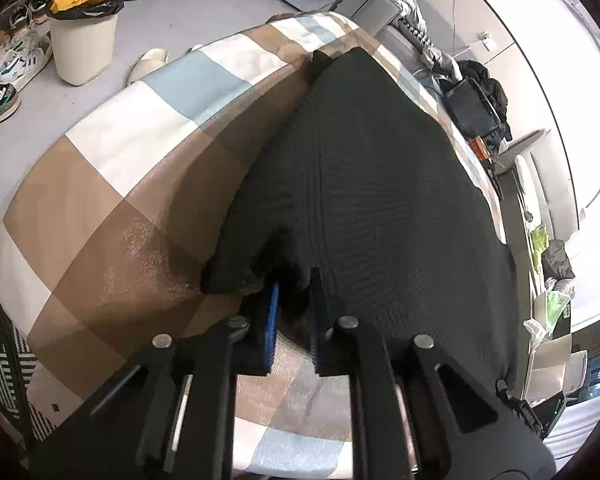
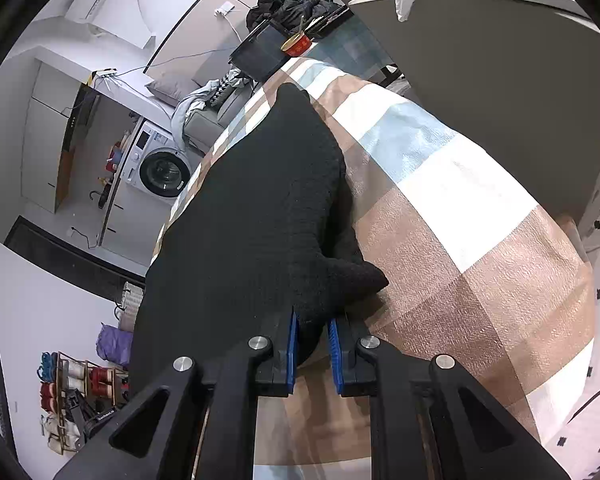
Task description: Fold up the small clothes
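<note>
Black knit garment (image 1: pixel 372 168) spread on checked bedspread (image 1: pixel 112 184), left gripper (image 1: pixel 294 280) pinching its near edge, right gripper (image 2: pixel 313 326) clamped on its corner

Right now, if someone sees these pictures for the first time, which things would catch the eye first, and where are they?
First, the black knitted garment spread across the checked bedcover, dark against its brown, white and pale blue squares. Next, both grippers at the near edge: the left gripper and the right gripper each pinch a near corner of it. In the background, a white washing machine stands on the floor beyond the bed.
</note>
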Demonstrator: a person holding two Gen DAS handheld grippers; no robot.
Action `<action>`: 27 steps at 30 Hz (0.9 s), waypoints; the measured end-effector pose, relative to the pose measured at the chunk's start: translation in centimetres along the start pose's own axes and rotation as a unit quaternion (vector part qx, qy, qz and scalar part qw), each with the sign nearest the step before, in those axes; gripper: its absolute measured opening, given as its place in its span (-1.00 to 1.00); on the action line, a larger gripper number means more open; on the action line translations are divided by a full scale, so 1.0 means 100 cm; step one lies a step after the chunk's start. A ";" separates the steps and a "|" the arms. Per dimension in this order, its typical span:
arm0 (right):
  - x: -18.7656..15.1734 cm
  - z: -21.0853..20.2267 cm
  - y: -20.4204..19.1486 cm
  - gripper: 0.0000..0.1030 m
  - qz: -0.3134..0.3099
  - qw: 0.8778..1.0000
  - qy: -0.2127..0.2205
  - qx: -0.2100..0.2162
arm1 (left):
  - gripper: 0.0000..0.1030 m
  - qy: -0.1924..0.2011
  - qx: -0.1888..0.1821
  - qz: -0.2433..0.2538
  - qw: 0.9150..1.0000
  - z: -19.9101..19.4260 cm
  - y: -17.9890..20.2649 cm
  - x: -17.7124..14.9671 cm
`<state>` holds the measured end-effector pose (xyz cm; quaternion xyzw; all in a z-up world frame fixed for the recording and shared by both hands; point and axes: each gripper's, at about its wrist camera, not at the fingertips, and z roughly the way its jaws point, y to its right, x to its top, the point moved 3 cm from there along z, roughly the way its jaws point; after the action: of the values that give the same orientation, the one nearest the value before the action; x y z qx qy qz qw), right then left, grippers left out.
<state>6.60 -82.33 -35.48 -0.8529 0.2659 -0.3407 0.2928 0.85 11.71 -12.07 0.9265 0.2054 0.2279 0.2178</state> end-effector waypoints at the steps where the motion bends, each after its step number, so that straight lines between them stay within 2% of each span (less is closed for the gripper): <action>1: 0.000 -0.003 -0.002 -0.74 -0.008 1.000 0.002 -0.003 | -0.84 0.004 0.003 0.007 1.000 0.000 0.002 0.000; 7: 0.002 -0.017 -0.018 -0.75 -0.042 0.999 0.019 -0.001 | -0.87 0.035 0.016 0.055 0.998 -0.019 0.018 0.001; 10: 0.002 -0.014 -0.016 -0.76 -0.049 0.999 0.017 -0.016 | -0.89 0.048 0.026 0.074 0.996 -0.026 0.025 -0.001; 14: -0.002 -0.006 -0.005 -0.76 -0.033 0.999 0.000 -0.029 | -0.91 0.045 0.033 0.076 0.996 -0.027 0.020 -0.004; 19: 0.002 -0.016 -0.020 -0.77 -0.056 0.998 0.020 -0.018 | -0.92 0.053 0.032 0.083 0.995 -0.034 0.019 -0.007; 21: 0.002 -0.017 -0.018 -0.78 -0.065 0.997 0.024 -0.030 | -0.92 0.054 0.035 0.088 0.994 -0.037 0.018 -0.008; 24: -0.001 -0.008 -0.003 -0.77 -0.039 0.998 -0.002 -0.041 | -0.92 0.045 0.042 0.084 0.995 -0.033 0.009 -0.009; 27: 0.001 -0.009 -0.005 -0.75 -0.036 0.998 -0.011 -0.043 | -0.91 0.031 0.045 0.089 0.995 -0.030 0.004 -0.010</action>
<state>6.16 -82.38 -34.57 -0.8774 0.2463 -0.3295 0.2467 -1.38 11.83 -9.78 0.9425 0.1389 0.2654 0.1481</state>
